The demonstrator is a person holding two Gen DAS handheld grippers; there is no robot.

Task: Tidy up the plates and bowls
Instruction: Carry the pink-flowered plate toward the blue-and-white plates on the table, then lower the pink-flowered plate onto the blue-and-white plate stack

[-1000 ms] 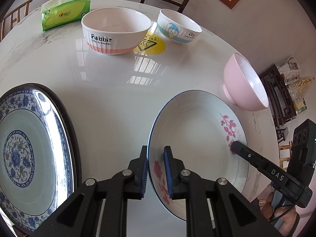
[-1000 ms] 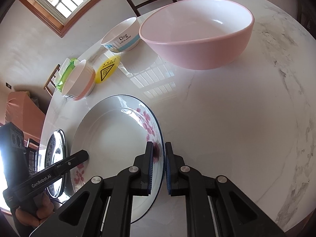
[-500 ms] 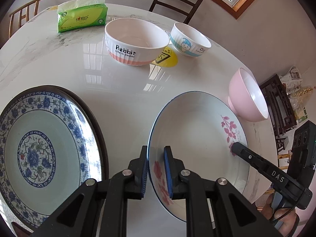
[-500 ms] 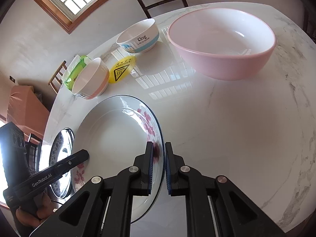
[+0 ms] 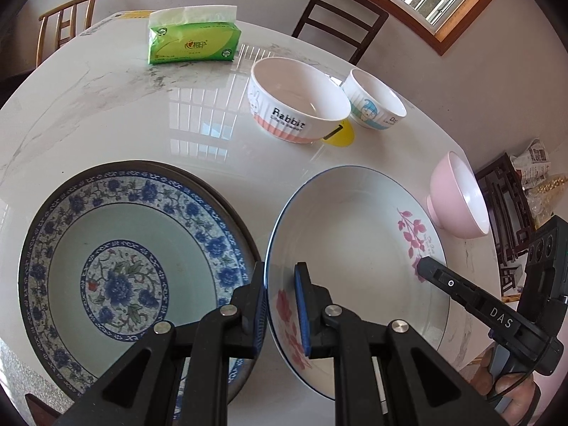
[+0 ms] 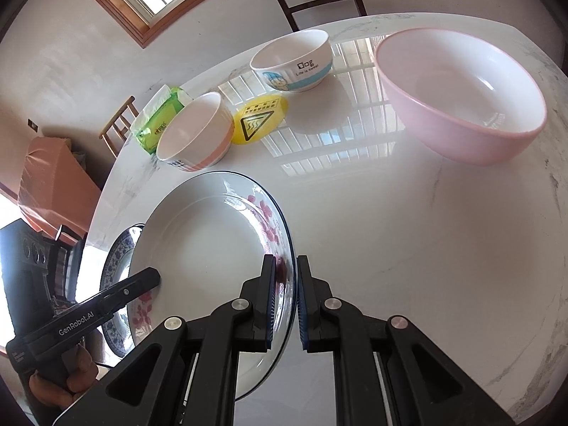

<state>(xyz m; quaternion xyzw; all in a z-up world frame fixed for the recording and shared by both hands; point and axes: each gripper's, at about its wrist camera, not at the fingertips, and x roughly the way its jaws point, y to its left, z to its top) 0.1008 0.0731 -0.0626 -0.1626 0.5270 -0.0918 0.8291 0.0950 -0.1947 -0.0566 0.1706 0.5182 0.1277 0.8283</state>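
1. The left gripper (image 5: 280, 305) sits at the bottom centre of its own view, angled steeply down, jaws nearly closed and clamped.
2. The right gripper (image 6: 285, 300) sits at the bottom centre of its view, also tilted down, jaws clamped tight.
3. A hand (image 6: 67, 383) grips the left handle at lower left.

**Plates and bowls on the table**

White plate with pink flowers (image 5: 355, 245) sits tilted, right beside the blue-patterned plate (image 5: 117, 266) on the near left. Farther back: Rabbit bowl (image 5: 294, 106), Dog bowl (image 5: 376, 103), plain pink bowl (image 5: 461, 198) far right.
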